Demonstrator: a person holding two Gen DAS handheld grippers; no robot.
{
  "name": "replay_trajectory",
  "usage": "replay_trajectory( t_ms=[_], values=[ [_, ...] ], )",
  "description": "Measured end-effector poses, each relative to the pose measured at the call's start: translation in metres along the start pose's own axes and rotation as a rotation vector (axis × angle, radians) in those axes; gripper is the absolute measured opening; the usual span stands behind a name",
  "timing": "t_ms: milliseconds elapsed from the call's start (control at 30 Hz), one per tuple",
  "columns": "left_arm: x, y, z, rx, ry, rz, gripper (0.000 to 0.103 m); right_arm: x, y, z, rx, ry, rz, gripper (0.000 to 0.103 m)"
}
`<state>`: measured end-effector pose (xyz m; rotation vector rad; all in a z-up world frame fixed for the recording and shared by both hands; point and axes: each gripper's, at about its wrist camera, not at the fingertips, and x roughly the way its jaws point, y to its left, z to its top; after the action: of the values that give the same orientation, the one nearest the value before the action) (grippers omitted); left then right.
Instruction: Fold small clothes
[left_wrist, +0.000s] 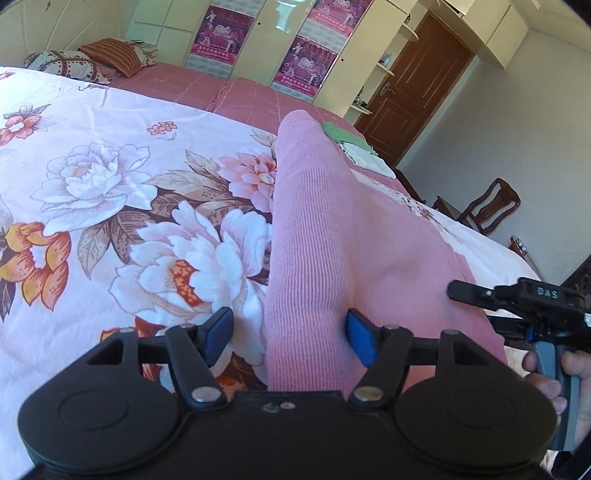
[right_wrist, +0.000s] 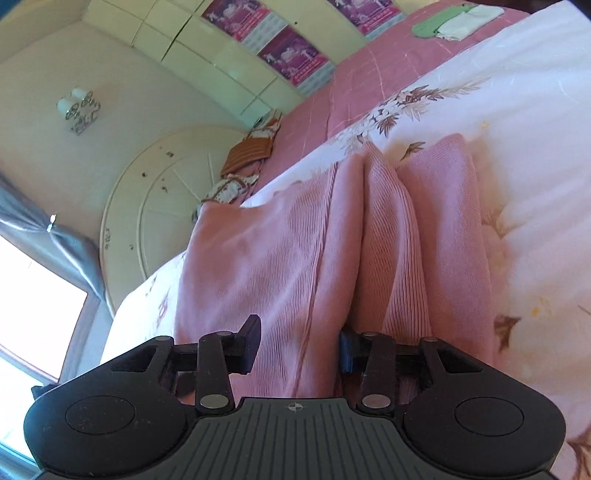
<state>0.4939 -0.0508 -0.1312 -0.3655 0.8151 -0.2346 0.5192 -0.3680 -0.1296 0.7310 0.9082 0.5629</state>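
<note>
On the floral bedspread, pink garment (ribbed) lies between both tongs.

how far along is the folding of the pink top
Done: a green and a white piece lie folded at the bed's far edge. In hand: the pink knit garment lies bunched in long folds on the floral bedspread, with the left gripper and right gripper both straddling its near edge. Left: flattening it and making the final folds.
</note>
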Motion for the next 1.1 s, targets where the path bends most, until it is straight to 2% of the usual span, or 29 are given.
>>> replay_trajectory(
  t_ms=[100, 133, 167, 233, 333, 433, 467, 533, 600, 667, 733, 800, 900, 933, 967, 1100],
  values=[
    [-0.004, -0.001, 0.008, 0.001, -0.02, -0.009, 0.07, 0.01, 0.01, 0.002, -0.045, 0.019, -0.028, 0.041],
    [-0.004, -0.002, 0.01, 0.013, -0.037, -0.01, 0.07, 0.012, 0.016, 0.002, -0.085, 0.03, -0.052, 0.021],
    [-0.004, -0.004, 0.013, 0.021, -0.049, -0.01, 0.07, 0.015, 0.023, 0.001, -0.134, 0.047, -0.104, 0.011],
    [-0.001, -0.007, 0.021, 0.029, -0.058, 0.005, 0.07, 0.015, 0.037, -0.002, -0.222, 0.049, -0.167, 0.011],
    [0.008, -0.017, 0.031, 0.047, -0.029, 0.015, 0.066, 0.004, 0.064, -0.012, -0.387, -0.011, -0.245, 0.009],
    [0.014, -0.039, 0.036, 0.115, 0.009, 0.0, 0.068, -0.02, 0.08, -0.017, -0.449, -0.075, -0.269, 0.008],
    [0.019, -0.047, 0.036, 0.139, 0.049, -0.009, 0.07, -0.03, 0.082, -0.018, -0.465, -0.09, -0.279, 0.008],
    [0.035, -0.062, 0.03, 0.209, 0.117, 0.019, 0.071, -0.047, 0.075, -0.021, -0.465, -0.106, -0.31, 0.008],
    [0.047, -0.067, 0.024, 0.231, 0.137, 0.044, 0.073, -0.039, 0.047, -0.021, -0.388, -0.05, -0.326, 0.008],
    [0.048, -0.066, 0.022, 0.22, 0.131, 0.039, 0.073, -0.026, 0.021, -0.024, -0.311, 0.001, -0.291, 0.008],
    [0.042, -0.063, 0.022, 0.215, 0.114, 0.03, 0.07, -0.034, 0.015, -0.022, -0.26, -0.04, -0.249, 0.011],
    [0.034, -0.059, 0.025, 0.202, 0.078, -0.002, 0.069, -0.046, 0.012, -0.017, -0.217, -0.1, -0.24, 0.022],
    [0.037, -0.053, 0.027, 0.176, 0.078, -0.004, 0.07, -0.054, 0.005, -0.002, -0.17, -0.141, -0.241, 0.022],
    [0.04, -0.051, 0.027, 0.161, 0.08, -0.008, 0.071, -0.052, 0.006, 0.004, -0.172, -0.143, -0.246, 0.017],
    [0.043, -0.05, 0.027, 0.157, 0.08, -0.01, 0.071, -0.05, 0.007, 0.006, -0.214, -0.154, -0.275, 0.005],
    [0.053, -0.053, 0.025, 0.189, 0.067, 0.008, 0.078, -0.035, 0.005, 0.011, -0.295, -0.113, -0.354, 0.004]
  ],
)
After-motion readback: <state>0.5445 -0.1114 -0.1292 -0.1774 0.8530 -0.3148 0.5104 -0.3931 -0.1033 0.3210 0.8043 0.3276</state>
